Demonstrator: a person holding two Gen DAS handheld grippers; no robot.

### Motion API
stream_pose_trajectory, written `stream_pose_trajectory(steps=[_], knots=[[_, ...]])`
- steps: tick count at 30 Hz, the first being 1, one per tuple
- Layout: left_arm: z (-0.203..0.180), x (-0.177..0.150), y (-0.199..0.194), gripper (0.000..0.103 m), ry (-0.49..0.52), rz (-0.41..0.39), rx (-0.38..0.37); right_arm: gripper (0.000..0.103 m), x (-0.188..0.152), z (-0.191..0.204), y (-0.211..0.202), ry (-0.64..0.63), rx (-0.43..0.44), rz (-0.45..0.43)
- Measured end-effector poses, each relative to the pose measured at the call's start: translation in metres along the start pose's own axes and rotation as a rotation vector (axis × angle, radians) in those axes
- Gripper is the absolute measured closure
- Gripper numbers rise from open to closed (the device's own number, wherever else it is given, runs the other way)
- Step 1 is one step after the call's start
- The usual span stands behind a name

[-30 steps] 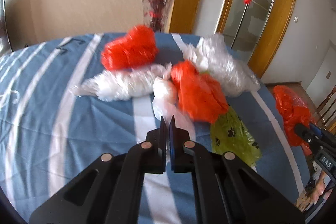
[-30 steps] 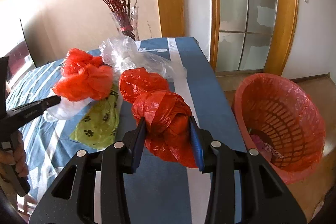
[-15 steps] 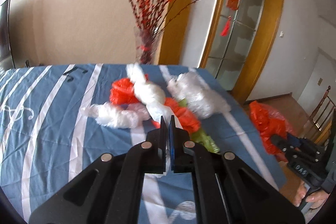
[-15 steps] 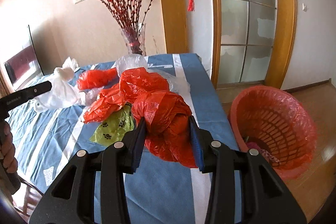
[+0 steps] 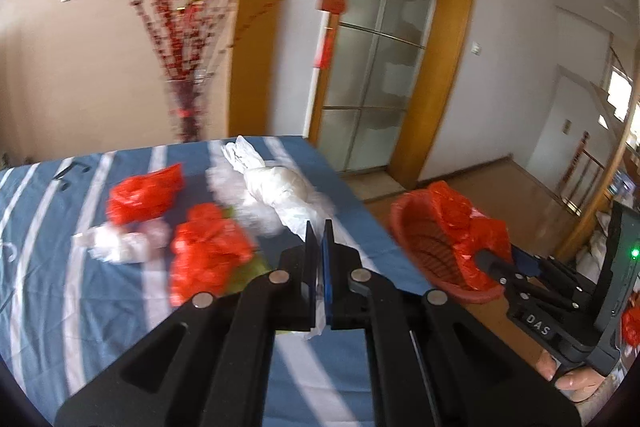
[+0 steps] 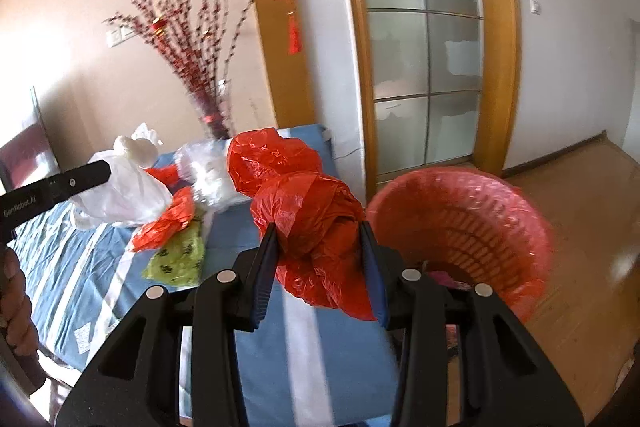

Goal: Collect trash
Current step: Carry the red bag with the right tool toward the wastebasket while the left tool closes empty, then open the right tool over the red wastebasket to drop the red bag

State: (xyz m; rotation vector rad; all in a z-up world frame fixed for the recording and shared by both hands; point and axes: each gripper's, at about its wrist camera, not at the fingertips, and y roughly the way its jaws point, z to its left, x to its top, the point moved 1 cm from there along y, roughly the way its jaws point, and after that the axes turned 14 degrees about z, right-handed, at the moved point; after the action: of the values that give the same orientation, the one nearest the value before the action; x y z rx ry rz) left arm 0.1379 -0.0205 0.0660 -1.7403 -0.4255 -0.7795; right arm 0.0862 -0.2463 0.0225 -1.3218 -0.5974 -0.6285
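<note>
My left gripper (image 5: 318,227) is shut on a white plastic bag (image 5: 276,187) and holds it above the blue striped table (image 5: 60,287); the bag also shows in the right wrist view (image 6: 124,191). My right gripper (image 6: 320,239) is shut on a red plastic bag (image 6: 308,211), held beside the red trash basket (image 6: 472,215). The basket also shows in the left wrist view (image 5: 432,247), with my right gripper (image 5: 496,263) holding the red bag over it. Loose bags remain on the table: red ones (image 5: 144,195) (image 5: 208,255), a white one (image 5: 124,243) and a green one (image 6: 176,259).
A vase of red branches (image 6: 212,111) stands at the table's far edge. A glass door with a wooden frame (image 6: 424,47) is behind the basket. Wooden floor (image 6: 592,219) lies to the right of the table.
Both grippers have swung right toward the basket. The left one has lifted the white bag higher off the table. The right one has carried the red bag up next to the basket rim.
</note>
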Motion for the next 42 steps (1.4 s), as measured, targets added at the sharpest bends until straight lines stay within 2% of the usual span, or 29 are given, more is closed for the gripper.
stream_pose_trajectory(steps=[13, 20, 29, 38, 40, 42], knots=[[-0.107, 0.009, 0.068, 0.099, 0.141, 0.085, -0.133, 0.062, 0.002, -0.082, -0.009, 0.159, -0.071, -0.044], [-0.144, 0.012, 0.103, 0.099, 0.186, 0.132, -0.173, 0.062, 0.004, -0.118, -0.004, 0.229, -0.089, -0.054], [-0.17, 0.017, 0.141, 0.099, 0.219, 0.188, -0.201, 0.062, 0.009, -0.144, 0.014, 0.277, -0.091, -0.04], [-0.177, 0.021, 0.17, 0.098, 0.225, 0.23, -0.214, 0.061, 0.018, -0.157, 0.034, 0.317, -0.084, -0.024], [-0.179, 0.021, 0.175, 0.097, 0.224, 0.238, -0.213, 0.059, 0.021, -0.161, 0.036, 0.329, -0.074, -0.024], [-0.176, 0.018, 0.179, 0.095, 0.219, 0.244, -0.204, 0.053, 0.023, -0.164, 0.039, 0.348, -0.065, -0.025]])
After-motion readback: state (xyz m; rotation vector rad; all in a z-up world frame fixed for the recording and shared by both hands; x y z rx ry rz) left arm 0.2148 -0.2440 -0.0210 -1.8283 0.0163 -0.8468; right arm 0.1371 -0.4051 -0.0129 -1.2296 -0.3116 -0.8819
